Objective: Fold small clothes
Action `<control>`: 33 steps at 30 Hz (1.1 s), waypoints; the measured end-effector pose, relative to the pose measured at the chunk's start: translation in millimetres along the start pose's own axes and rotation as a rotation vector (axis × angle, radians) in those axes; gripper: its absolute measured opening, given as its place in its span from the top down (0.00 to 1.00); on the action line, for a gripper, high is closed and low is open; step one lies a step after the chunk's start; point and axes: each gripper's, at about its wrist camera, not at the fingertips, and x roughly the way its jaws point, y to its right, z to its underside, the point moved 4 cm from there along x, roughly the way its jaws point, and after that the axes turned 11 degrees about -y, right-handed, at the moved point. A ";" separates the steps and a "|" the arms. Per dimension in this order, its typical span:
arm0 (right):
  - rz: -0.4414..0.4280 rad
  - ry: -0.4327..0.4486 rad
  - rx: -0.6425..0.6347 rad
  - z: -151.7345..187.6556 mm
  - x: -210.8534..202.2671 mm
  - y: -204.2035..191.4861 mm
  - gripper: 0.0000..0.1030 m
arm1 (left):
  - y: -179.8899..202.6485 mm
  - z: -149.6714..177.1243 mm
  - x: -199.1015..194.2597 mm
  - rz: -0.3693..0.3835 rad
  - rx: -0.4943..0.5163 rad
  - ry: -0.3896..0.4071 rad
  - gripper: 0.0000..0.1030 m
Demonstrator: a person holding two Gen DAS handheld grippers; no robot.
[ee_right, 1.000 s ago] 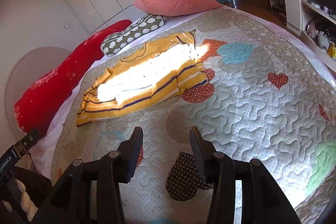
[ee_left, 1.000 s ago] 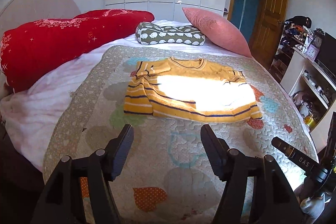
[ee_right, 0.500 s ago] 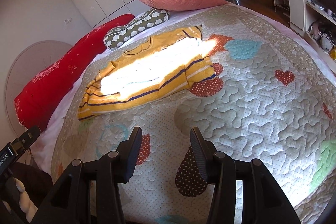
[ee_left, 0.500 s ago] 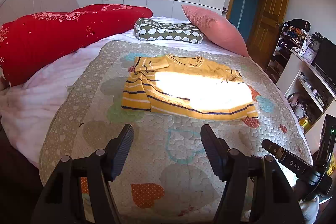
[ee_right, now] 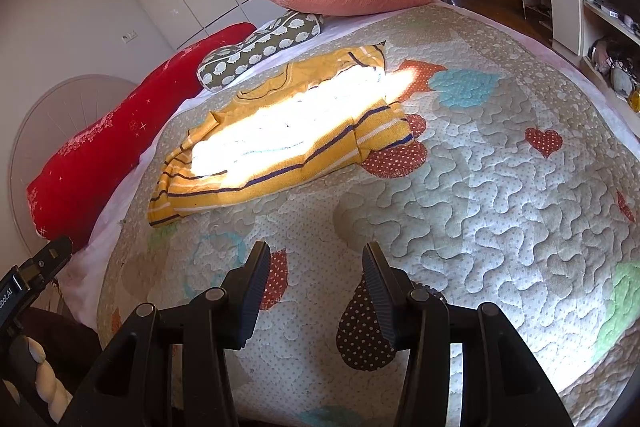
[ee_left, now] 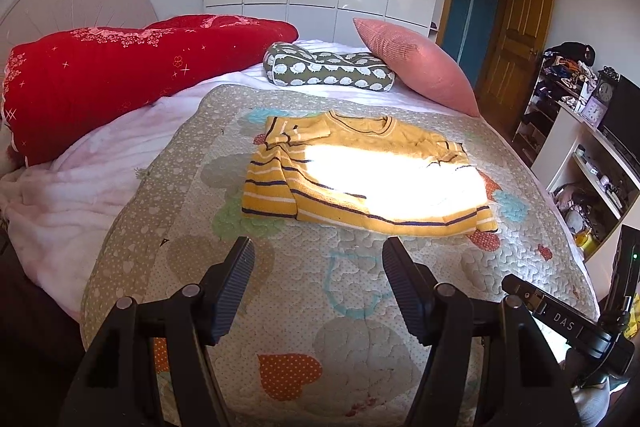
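A: Where's the sweater (ee_left: 368, 175)?

B: Flat on the quilt (ee_left: 352, 291), mid-bed, collar toward the pillows (ee_left: 416, 61), hem toward us. Both sleeves look already folded in. Its long axis runs across the bed, side to side.

A: And the grippers?

B: Left gripper (ee_left: 316, 267) and right gripper (ee_right: 314, 269) both hang short of the hem, jaws apart, nothing in them.

A: Next step, I'd guess?

B: Probably pinching the hem's two corners, one each. Catch every layer, lift evenly, carry toward the collar, and keep the edges square so the sleeves don't slip out.
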 end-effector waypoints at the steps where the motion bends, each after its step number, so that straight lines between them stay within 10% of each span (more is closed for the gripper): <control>1: 0.000 -0.002 0.000 0.3 0.3 0.3 0.50 | -0.5 0.2 -0.8 -0.006 -0.004 0.008 0.33; 13: 0.008 -0.035 0.008 7.2 12.1 3.2 0.50 | -17.8 -1.5 -7.7 -0.041 -0.055 0.093 0.15; 33: -0.066 -0.050 0.110 -50.0 35.6 47.7 0.50 | -80.9 -48.5 107.9 -0.069 -0.121 -0.171 0.14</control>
